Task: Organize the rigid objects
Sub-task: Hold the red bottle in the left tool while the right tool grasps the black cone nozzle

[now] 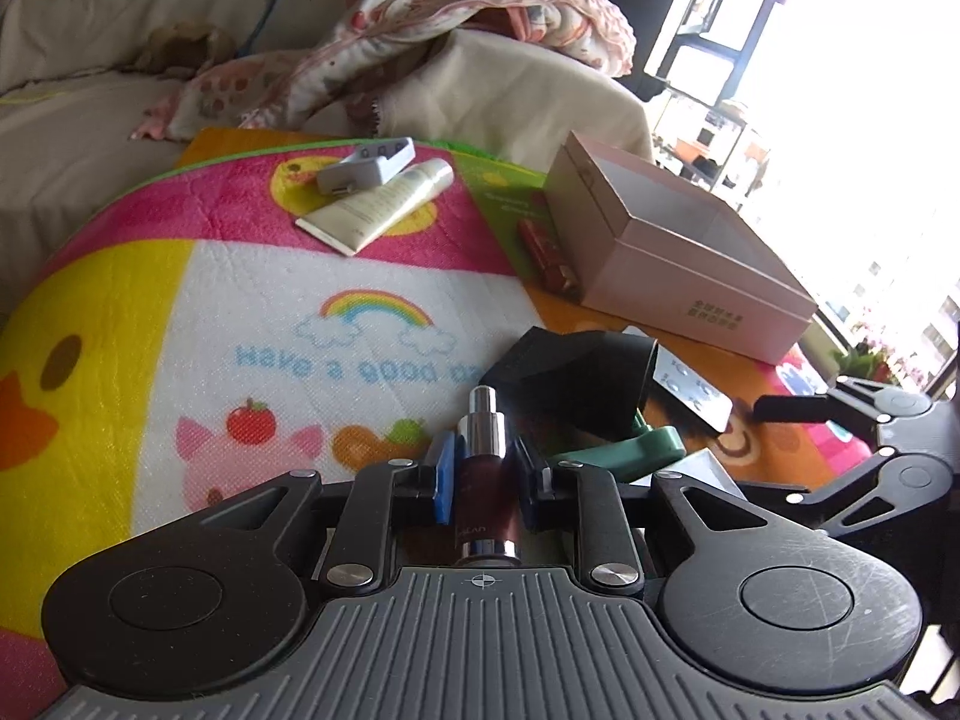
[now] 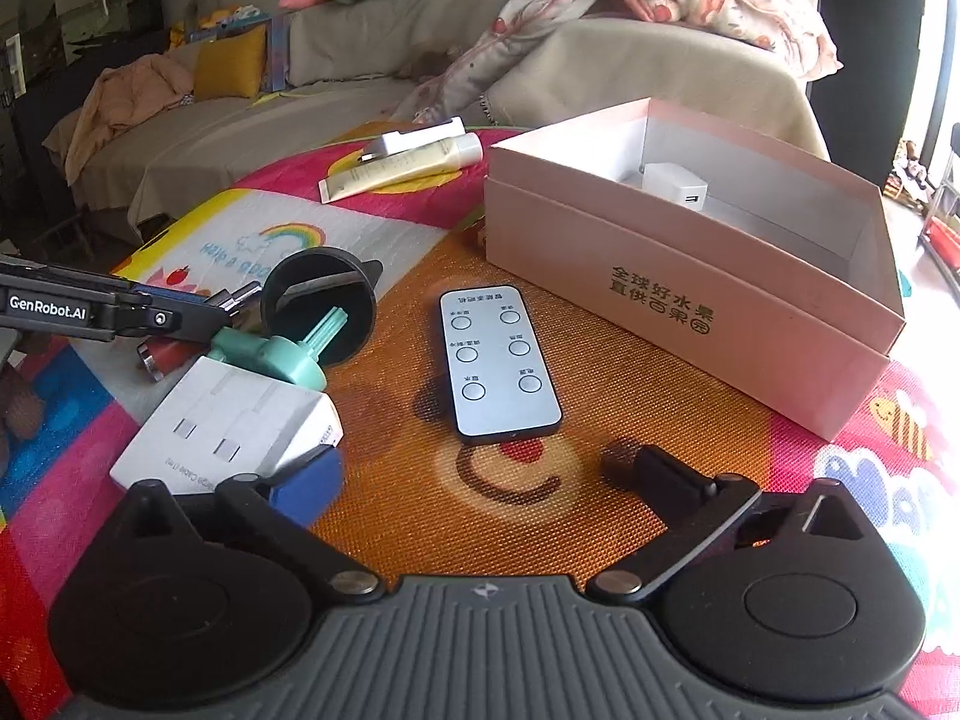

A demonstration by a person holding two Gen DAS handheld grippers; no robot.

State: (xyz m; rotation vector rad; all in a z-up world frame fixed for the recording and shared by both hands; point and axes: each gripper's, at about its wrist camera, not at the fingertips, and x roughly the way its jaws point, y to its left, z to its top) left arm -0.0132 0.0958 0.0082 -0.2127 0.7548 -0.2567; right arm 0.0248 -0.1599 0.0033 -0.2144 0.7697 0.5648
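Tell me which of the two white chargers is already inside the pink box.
The small white cube charger with one USB port: it sits inside the pink box. The other, a flatter white charger, lies outside on the cream tube.

Play mat (image 2: 600,372): orange weave, pink, yellow, rainbow print. Box (image 2: 690,276): pale pink, white inside. Remote (image 2: 498,360): grey face, black edge; bottle (image 1: 485,480): maroon and chrome.

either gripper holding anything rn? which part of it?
Left gripper: jaws shut on the dark red pump bottle, clamped across its body, silver nozzle pointing forward. Right gripper: jaws open, nothing held, above the remote.
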